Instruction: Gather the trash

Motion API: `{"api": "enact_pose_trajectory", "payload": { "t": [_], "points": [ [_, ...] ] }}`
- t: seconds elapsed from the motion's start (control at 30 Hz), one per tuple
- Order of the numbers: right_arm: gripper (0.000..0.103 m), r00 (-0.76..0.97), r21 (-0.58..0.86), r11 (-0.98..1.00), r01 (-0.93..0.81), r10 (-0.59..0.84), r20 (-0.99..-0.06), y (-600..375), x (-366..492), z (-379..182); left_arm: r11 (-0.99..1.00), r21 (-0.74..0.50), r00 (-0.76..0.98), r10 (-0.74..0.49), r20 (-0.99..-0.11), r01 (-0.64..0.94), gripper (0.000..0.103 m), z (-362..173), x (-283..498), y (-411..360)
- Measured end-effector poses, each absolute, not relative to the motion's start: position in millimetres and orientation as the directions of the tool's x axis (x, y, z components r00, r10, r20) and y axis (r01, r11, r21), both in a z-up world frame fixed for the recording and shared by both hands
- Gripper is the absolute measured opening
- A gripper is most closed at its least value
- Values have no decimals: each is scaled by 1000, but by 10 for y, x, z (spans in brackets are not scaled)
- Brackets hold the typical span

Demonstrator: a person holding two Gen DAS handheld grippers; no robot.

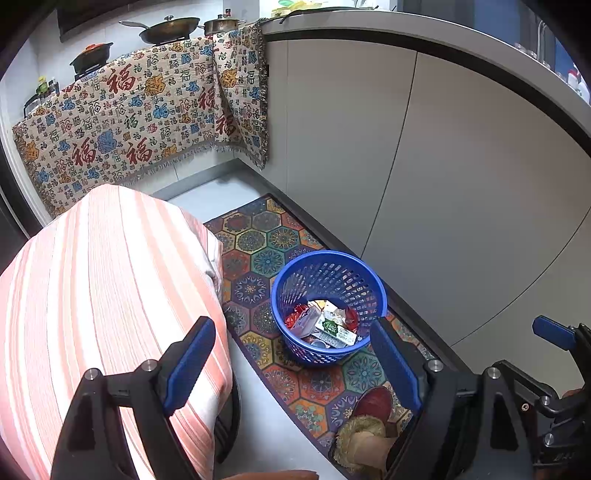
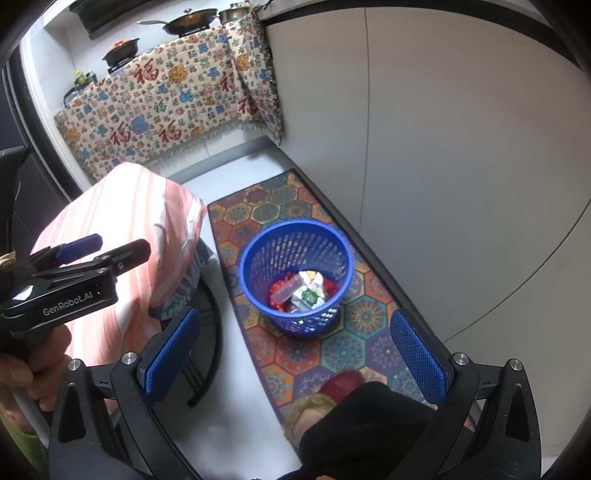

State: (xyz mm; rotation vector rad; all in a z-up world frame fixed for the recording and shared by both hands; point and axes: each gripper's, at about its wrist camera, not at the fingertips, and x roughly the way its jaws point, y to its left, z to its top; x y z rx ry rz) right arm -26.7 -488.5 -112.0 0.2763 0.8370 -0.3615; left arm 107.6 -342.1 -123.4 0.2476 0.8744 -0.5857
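Note:
A blue perforated plastic basket (image 1: pixel 354 266) stands on a patterned floor mat (image 1: pixel 258 251). It holds trash (image 1: pixel 325 325): red wrappers, a green-and-white carton and a clear bottle. It also shows in the right wrist view (image 2: pixel 255 254), with the trash (image 2: pixel 301 290) inside. My left gripper (image 1: pixel 291 363) is open and empty above the floor, left and near of the basket. My right gripper (image 2: pixel 295 354) is open and empty above the mat, near of the basket. The right gripper also shows at the edge of the left wrist view (image 1: pixel 554 332), and the left gripper in the right wrist view (image 2: pixel 107 247).
A stool covered by an orange-striped cloth (image 1: pixel 103 295) stands left of the mat. Grey cabinet doors (image 1: pixel 461 184) line the right side. A patterned cloth (image 1: pixel 129 118) hangs over the far counter, with pans (image 1: pixel 170 29) above. A slippered foot (image 1: pixel 365 424) is on the mat.

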Motion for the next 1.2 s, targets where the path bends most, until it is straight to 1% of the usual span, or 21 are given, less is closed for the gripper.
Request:
{"api": "enact_pose_trajectory", "payload": {
  "t": [1.2],
  "points": [
    [103,598,96,902,421,-196,-777,-4854,-246,-1172,810,-26,490,-379,-785,586,88,-1280,1074,-3441]
  ]
}}
